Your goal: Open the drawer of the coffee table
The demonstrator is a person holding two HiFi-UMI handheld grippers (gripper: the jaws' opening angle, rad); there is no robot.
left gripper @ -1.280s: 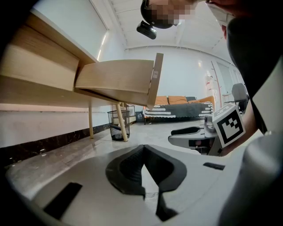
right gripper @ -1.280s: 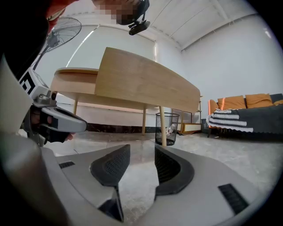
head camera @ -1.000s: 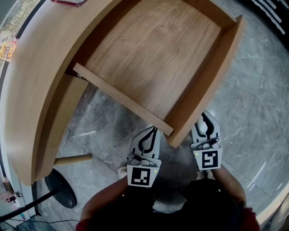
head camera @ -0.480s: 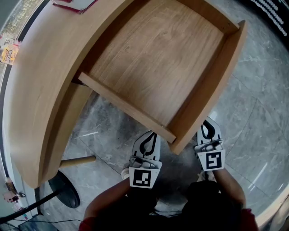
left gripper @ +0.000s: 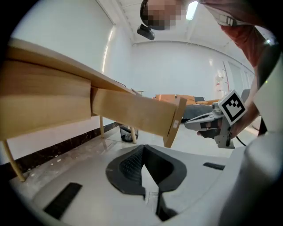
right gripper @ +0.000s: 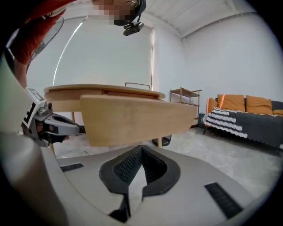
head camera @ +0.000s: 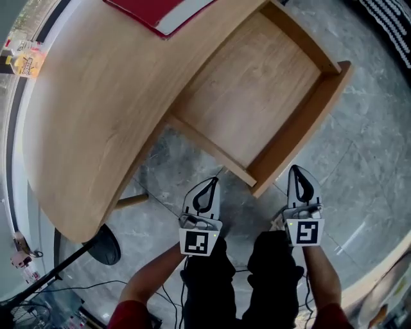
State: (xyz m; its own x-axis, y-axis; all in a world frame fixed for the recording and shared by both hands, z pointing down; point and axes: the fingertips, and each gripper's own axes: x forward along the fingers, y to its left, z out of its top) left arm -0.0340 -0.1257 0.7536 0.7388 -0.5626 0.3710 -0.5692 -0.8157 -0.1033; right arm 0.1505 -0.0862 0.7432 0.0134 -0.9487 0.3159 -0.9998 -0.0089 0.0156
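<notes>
Grey stone floor (head camera: pixel 359 193) lies beneath the coffee table (head camera: pixel 96 109), whose drawer (head camera: pixel 257 96) stands out; my left gripper (head camera: pixel 211 184) and right gripper (head camera: pixel 298 172) are both closed, empty, near its front.

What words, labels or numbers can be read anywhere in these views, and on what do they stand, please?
No text is legible.
Yellow packet at the head view's left edge: print too small to read.
Red cover on the coffee table: no print visible.
</notes>
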